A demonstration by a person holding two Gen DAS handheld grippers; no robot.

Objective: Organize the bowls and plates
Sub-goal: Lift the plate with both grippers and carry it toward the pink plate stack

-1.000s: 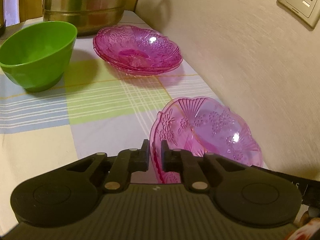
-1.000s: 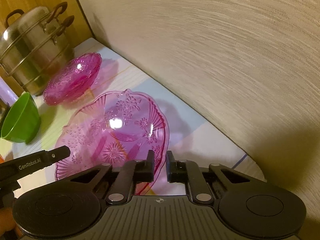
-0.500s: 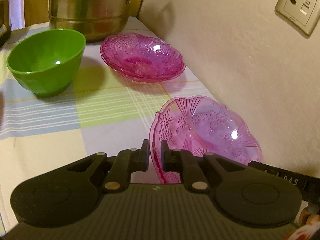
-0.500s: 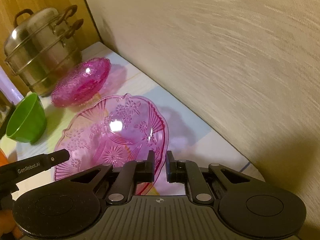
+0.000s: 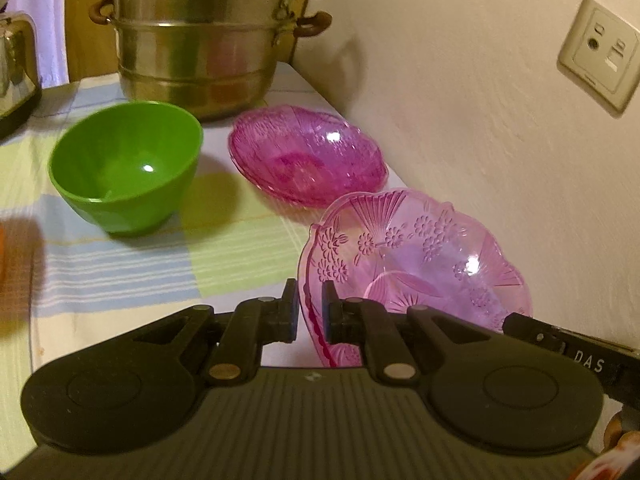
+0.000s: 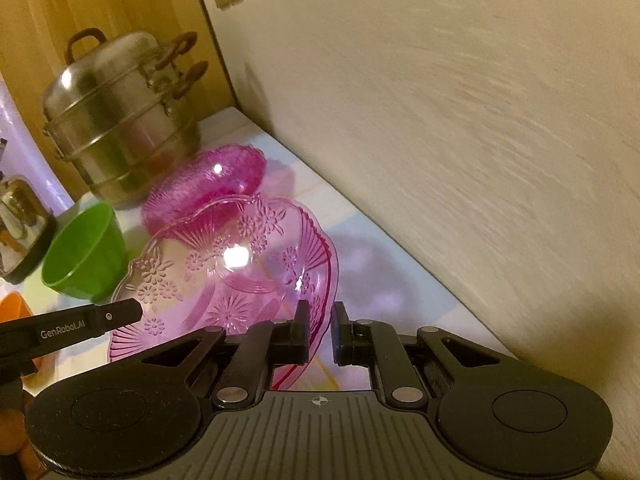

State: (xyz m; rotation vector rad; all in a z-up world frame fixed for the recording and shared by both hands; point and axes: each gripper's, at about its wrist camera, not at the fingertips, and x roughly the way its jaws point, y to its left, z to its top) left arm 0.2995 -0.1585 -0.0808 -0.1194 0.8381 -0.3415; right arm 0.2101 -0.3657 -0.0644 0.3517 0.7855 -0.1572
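Observation:
A pale pink glass dish (image 5: 416, 256) with flower patterns is held off the table between both grippers. My left gripper (image 5: 310, 312) is shut on its near left rim. My right gripper (image 6: 320, 330) is shut on its right rim; the dish also shows in the right wrist view (image 6: 224, 272). Beyond it a darker pink glass dish (image 5: 308, 156) rests on the checked cloth, also seen in the right wrist view (image 6: 208, 184). A green bowl (image 5: 128, 168) stands to its left.
A large steel steamer pot (image 5: 200, 36) stands at the back against the wall. A kettle (image 5: 16, 68) is at the far left. The wall with a socket plate (image 5: 596, 56) runs close along the right. An orange object (image 6: 14, 312) lies near the front left.
Both grippers have lifted the pale pink dish and carried it forward, toward the darker pink dish. The pot and green bowl now appear nearer.

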